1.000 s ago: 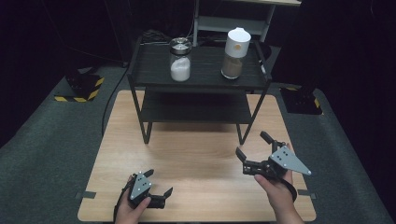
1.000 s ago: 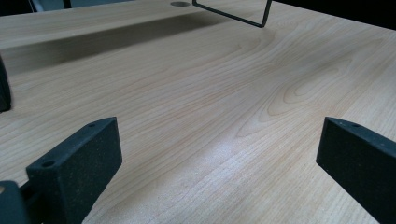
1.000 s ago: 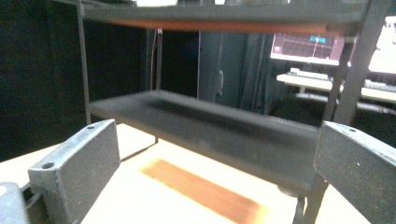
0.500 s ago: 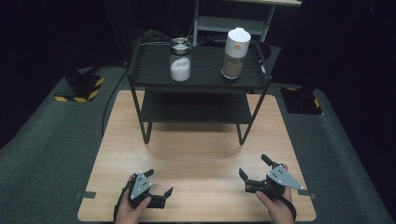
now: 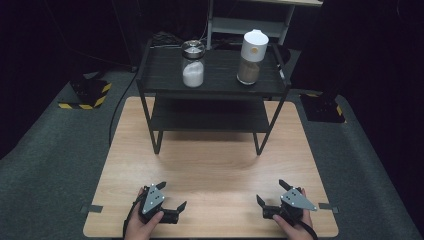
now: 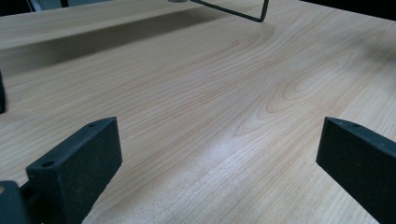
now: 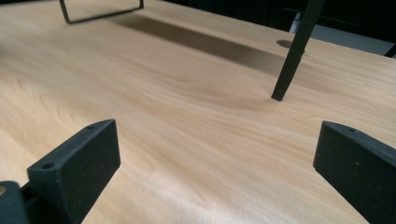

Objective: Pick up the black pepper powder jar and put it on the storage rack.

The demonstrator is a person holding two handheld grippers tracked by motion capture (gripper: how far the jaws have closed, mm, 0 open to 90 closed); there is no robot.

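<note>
Both grippers rest wide open and empty on the pale wooden counter [image 5: 215,165]. Straight ahead of the right gripper [image 5: 274,199], up on the black two-tier metal shelf [image 5: 215,87], stands the upright white-lidded jar of brown powder [image 5: 251,56]; the left gripper [image 5: 167,197] is farther from it.

The table [image 5: 210,170] is light wood with a wavy brown grain pattern. The shelf rack [image 5: 165,80] on it is black. The glass jar [image 5: 193,63] is clear with white content, and the bottle [image 5: 251,56] has a white top with a small orange dot and a brown lower part. Both grippers, left gripper [image 5: 171,200] and right gripper [image 5: 270,194], are black with a grey plate. The floor [image 5: 55,160] is dark grey, and the block [image 5: 86,94] has yellow-black stripes.
</note>
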